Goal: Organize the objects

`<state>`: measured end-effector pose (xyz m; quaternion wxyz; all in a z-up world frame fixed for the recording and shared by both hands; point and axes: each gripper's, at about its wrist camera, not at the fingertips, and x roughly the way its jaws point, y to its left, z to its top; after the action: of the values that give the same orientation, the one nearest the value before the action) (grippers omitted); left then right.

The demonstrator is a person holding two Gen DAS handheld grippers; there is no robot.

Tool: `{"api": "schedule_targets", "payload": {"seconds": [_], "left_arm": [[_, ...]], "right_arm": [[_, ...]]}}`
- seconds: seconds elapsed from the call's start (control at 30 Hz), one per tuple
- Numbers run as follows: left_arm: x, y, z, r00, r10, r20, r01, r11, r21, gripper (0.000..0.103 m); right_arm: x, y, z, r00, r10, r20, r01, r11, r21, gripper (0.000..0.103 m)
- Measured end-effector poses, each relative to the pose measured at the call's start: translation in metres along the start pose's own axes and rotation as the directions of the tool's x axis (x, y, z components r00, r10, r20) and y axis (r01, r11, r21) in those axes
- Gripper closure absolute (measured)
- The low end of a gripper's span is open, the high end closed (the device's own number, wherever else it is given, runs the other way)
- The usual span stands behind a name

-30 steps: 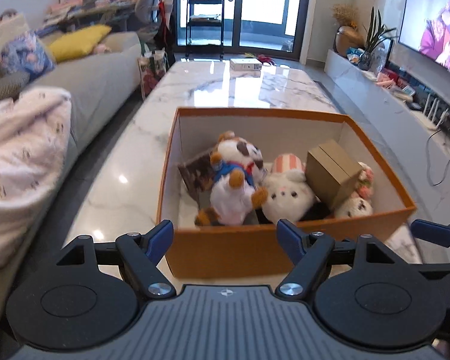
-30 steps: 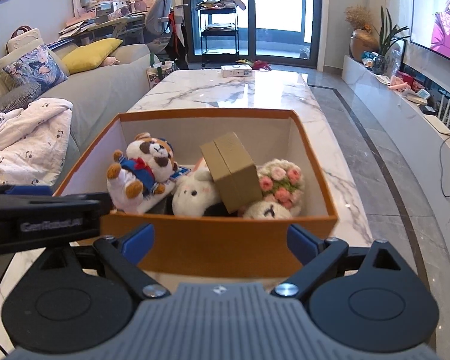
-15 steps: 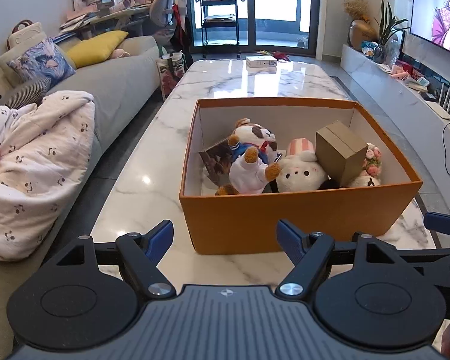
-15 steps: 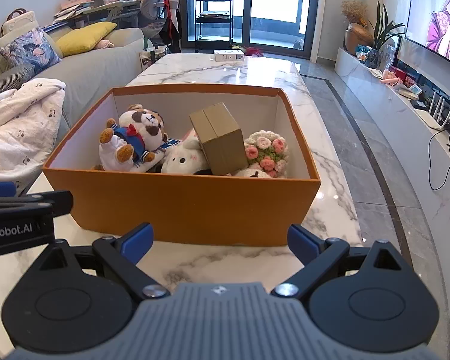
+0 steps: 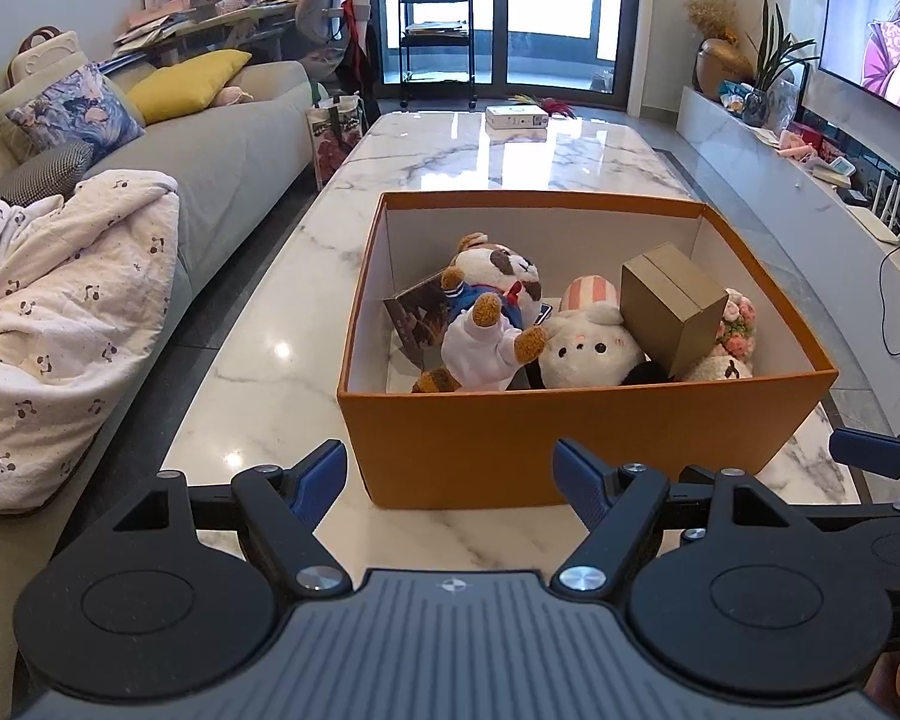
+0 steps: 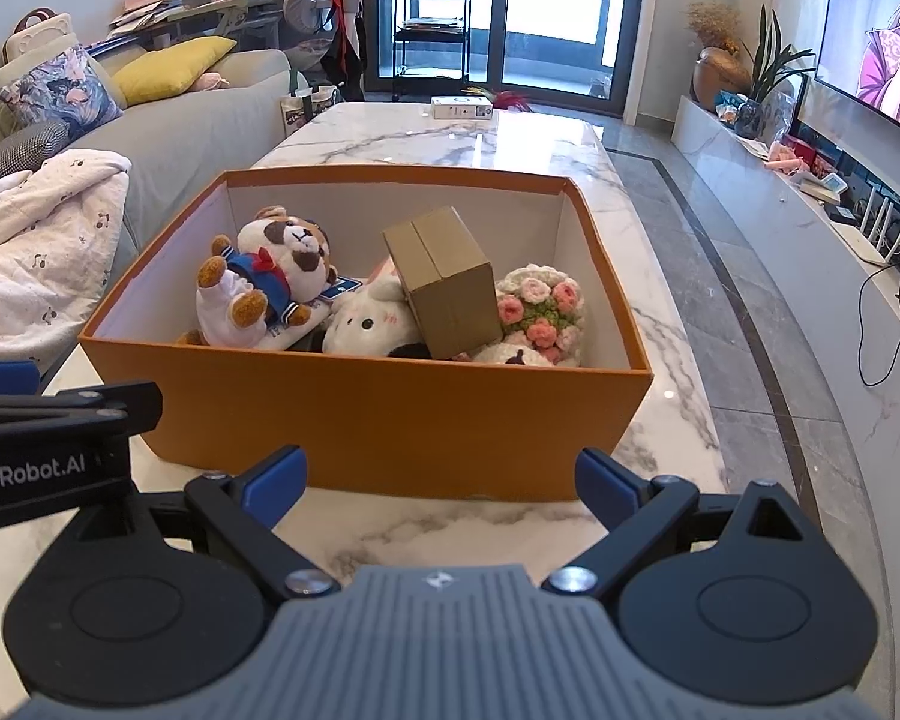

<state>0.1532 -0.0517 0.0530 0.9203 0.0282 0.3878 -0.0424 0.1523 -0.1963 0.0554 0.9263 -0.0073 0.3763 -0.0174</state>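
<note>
Orange box (image 5: 570, 444) sits on tabletop (image 5: 258, 372), filled with plush dog (image 6: 270, 282), white plush (image 6: 372, 324), cardboard carton (image 6: 444, 282). Left gripper (image 5: 450, 480) and right gripper (image 6: 441, 483) are held open, empty. Plush judged soft, light; best pinched mid-body.

I see bright daylight from the glass doors (image 5: 504, 18) beyond the table's far edge, glaring white on the marble table (image 5: 510, 150). Both views are sharp, though fisheye bending curves the TV (image 6: 882, 54) and sofa (image 5: 222, 144).
</note>
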Motion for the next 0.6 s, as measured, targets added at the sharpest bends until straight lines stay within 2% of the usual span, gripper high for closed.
{"api": "schedule_targets", "payload": {"seconds": [0.6], "left_arm": [[0.0012,0.0084,-0.001,1.0,0.009,-0.016,-0.009,1.0,-0.026,0.014]], "right_arm": [[0.0002,0.0006,0.0,1.0,-0.007,-0.001,0.007,1.0,-0.004,0.007]]}}
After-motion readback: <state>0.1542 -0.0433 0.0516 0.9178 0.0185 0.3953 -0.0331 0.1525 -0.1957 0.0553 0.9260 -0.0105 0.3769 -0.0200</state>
